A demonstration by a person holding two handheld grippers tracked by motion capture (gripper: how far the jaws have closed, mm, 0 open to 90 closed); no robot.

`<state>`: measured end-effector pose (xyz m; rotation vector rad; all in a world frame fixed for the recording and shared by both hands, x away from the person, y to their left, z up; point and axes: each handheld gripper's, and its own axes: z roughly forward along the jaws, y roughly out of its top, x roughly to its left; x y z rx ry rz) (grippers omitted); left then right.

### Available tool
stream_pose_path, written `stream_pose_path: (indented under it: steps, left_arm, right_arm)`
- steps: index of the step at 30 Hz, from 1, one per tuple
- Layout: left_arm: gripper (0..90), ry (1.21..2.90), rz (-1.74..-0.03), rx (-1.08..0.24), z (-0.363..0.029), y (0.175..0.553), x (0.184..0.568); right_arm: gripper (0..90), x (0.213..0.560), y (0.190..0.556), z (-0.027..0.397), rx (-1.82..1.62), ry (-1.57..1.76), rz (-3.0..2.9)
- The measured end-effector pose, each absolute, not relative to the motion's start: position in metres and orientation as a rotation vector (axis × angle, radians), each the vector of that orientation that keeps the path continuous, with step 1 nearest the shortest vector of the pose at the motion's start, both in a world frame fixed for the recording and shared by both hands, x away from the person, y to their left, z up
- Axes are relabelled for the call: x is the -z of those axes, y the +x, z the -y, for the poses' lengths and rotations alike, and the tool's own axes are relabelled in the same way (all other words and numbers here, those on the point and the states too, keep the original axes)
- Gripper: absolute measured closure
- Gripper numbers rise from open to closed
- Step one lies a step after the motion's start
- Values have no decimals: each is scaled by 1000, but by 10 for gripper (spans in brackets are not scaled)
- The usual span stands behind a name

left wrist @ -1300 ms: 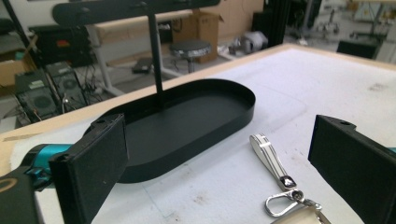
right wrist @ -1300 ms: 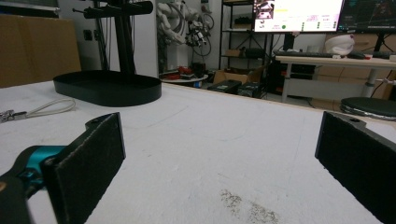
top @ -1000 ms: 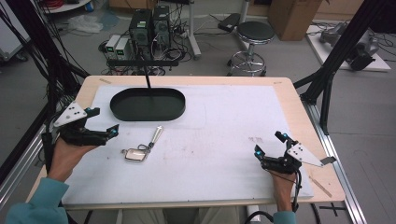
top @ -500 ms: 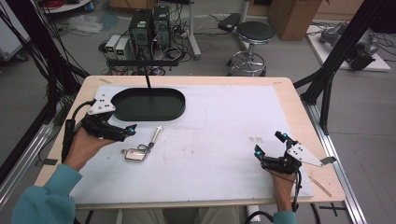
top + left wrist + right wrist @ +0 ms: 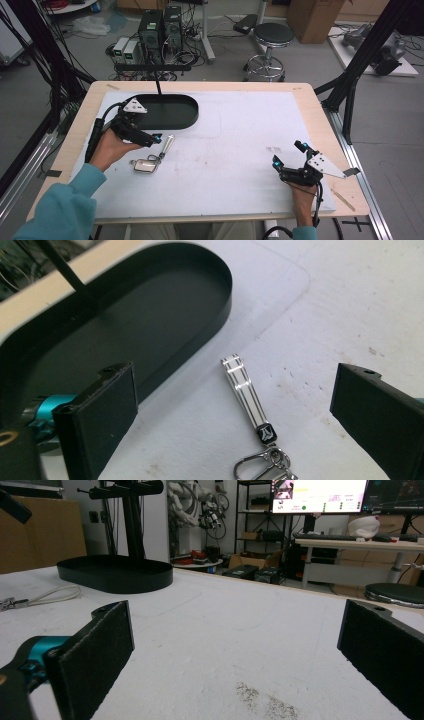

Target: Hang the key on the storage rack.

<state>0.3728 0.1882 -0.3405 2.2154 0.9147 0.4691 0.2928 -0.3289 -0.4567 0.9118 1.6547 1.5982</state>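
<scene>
Left gripper [image 5: 156,140] has moved in from the table edge, jaws spread over keychain [image 5: 248,398] beside black tray [image 5: 187,117]; pickup looks imminent. Right gripper [image 5: 290,160] idle, jaws spread

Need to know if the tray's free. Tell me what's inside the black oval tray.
The black oval tray shows a bare dark floor wherever visible. The left tongs and hand cover its near-left corner, so that part cannot be checked.

Floor: grey concrete [image 5: 50,55] | Stool [image 5: 273,36]: round, black seat, beyond table | Computer towers [image 5: 160,27]: floor, cabled | Cardboard box [image 5: 312,15]: far right
</scene>
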Motion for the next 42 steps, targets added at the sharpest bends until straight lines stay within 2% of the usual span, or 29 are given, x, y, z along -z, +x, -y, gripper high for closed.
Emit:
stream_pose_path:
  steps: [13,20,38,42]
  left_arm:
    - [55,2369,-1023,-404,-167,381,359]
    - [77,2393,-1056,-372,-164,384,371]
    - [239,2456,-1128,-266,-155,388,393]
    - [309,2469,-1146,-226,-153,388,395]
  right_arm:
    - [8,457,293,329,-1599,916,-1654]
    - [9,457,293,329,-1597,906,-1651]
    - [9,457,294,330,-1599,907,-1647]
    - [9,457,294,330,-1599,906,-1647]
